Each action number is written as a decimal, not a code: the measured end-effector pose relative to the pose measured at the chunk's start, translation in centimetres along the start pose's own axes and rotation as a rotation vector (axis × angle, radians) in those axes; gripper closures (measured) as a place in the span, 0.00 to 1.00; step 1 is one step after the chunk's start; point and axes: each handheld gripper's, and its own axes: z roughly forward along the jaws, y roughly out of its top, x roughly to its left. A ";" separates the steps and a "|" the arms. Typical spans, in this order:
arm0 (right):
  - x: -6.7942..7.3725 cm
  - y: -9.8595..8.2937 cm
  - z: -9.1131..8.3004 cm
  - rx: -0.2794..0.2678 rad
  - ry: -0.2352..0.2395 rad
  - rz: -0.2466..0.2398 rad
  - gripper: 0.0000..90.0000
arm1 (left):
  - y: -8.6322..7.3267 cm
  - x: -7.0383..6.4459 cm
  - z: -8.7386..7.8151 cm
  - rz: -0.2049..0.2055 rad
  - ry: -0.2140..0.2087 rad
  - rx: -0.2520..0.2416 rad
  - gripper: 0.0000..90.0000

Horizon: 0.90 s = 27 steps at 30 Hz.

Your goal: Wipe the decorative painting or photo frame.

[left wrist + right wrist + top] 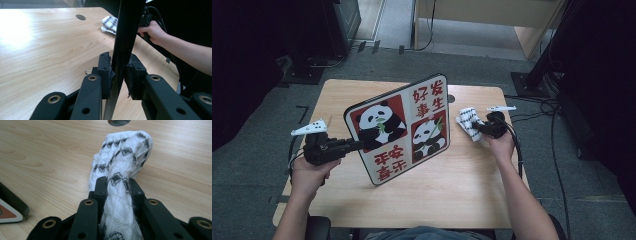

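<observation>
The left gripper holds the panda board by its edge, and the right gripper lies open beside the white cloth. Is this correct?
Not quite. The right gripper is not open beside the white cloth: its jaws are shut on it, as the right gripper view shows. The left gripper does hold the panda board by its edge.

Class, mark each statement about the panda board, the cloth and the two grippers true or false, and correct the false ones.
1. The left gripper clamps the board's edge. True.
2. The board lies flat on the table. False: it is held tilted up, printed face to the camera.
3. The right gripper holds the cloth. True.
4. The cloth is plain red. False: it is white with a black pattern.
5. The cloth touches the board. False: they are apart, the cloth to the board's right in the high view.
</observation>
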 end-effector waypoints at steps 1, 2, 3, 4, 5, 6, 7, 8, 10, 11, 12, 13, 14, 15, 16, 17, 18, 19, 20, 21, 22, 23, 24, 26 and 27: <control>0.0 -0.1 0.1 0.006 -0.001 0.002 0.83 | 0.0 0.0 0.0 0.000 0.000 0.000 0.85; 0.0 -0.1 0.1 0.010 -0.004 0.006 0.83 | 0.0 0.0 0.0 -0.001 0.001 0.001 0.84; -0.1 -0.2 0.2 0.014 -0.003 0.004 0.83 | 0.0 0.0 0.0 -0.003 0.003 0.003 0.84; -0.1 -0.2 0.3 0.018 0.000 0.003 0.81 | 0.0 0.0 0.0 -0.001 0.005 0.005 0.84; -0.1 -0.3 0.3 0.021 0.005 0.010 0.81 | 0.0 -0.1 0.0 0.005 0.013 0.003 0.84; -0.1 -0.3 0.4 0.024 0.012 0.014 0.80 | 0.0 -0.1 0.0 0.007 0.016 0.004 0.84; -0.1 -0.3 0.4 0.026 0.011 0.014 0.78 | 0.0 -0.1 0.0 0.006 0.015 0.005 0.84; -0.1 -0.3 0.4 0.028 0.013 0.017 0.77 | 0.0 -0.1 0.0 0.006 0.016 0.005 0.84; 0.0 -0.3 0.4 0.023 0.011 0.011 0.73 | 0.0 -0.1 0.0 0.005 0.016 0.004 0.84; 0.1 -0.2 0.3 0.024 0.007 0.017 0.71 | 0.0 -0.1 0.0 0.005 0.017 0.005 0.83; 0.2 -0.1 0.2 0.020 0.000 0.009 0.70 | 0.0 -0.1 0.1 0.005 0.018 0.006 0.83; 0.3 0.0 0.1 0.023 -0.004 0.016 0.69 | 0.0 -0.1 0.1 0.005 0.018 0.007 0.83; 0.4 0.1 0.0 0.020 -0.008 0.017 0.67 | 0.0 -0.1 0.1 0.006 0.019 0.007 0.83; 0.4 0.1 -0.1 0.019 -0.010 0.023 0.64 | 0.0 -0.1 0.1 0.005 0.020 0.008 0.83; 0.5 0.2 -0.2 0.010 -0.002 0.033 0.61 | 0.0 -0.1 0.1 0.006 0.022 0.008 0.83; 0.5 0.3 -0.3 0.006 -0.002 0.034 0.59 | 0.0 -0.2 0.2 0.006 0.025 0.007 0.83; 0.5 0.3 -0.5 0.002 0.002 0.043 0.57 | 0.0 -0.1 0.2 0.005 0.025 0.007 0.82; 0.5 0.4 -0.6 -0.005 0.008 0.043 0.56 | -0.1 -0.1 0.2 0.005 0.026 0.008 0.82; 0.6 0.5 -0.8 -0.011 0.011 0.048 0.56 | -0.1 -0.1 0.2 0.006 0.027 0.009 0.81; 0.7 0.5 -0.9 -0.016 0.014 0.047 0.55 | -0.1 -0.1 0.2 0.007 0.028 0.008 0.81; 0.9 0.6 -1.2 -0.023 0.018 0.036 0.55 | -0.1 -0.1 0.2 0.007 0.029 0.008 0.80; 1.1 0.7 -1.3 -0.027 0.016 0.033 0.54 | -0.1 -0.1 0.2 0.009 0.030 0.010 0.80; 1.3 0.8 -1.6 -0.035 0.015 0.021 0.54 | -0.1 -0.1 0.2 0.009 0.031 0.010 0.80; 1.7 1.0 -2.0 -0.043 0.017 0.013 0.54 | -0.1 -0.1 0.3 0.006 0.032 0.009 0.78; 1.8 1.1 -2.2 -0.048 0.023 0.007 0.54 | -0.1 0.0 0.3 0.005 0.032 0.008 0.77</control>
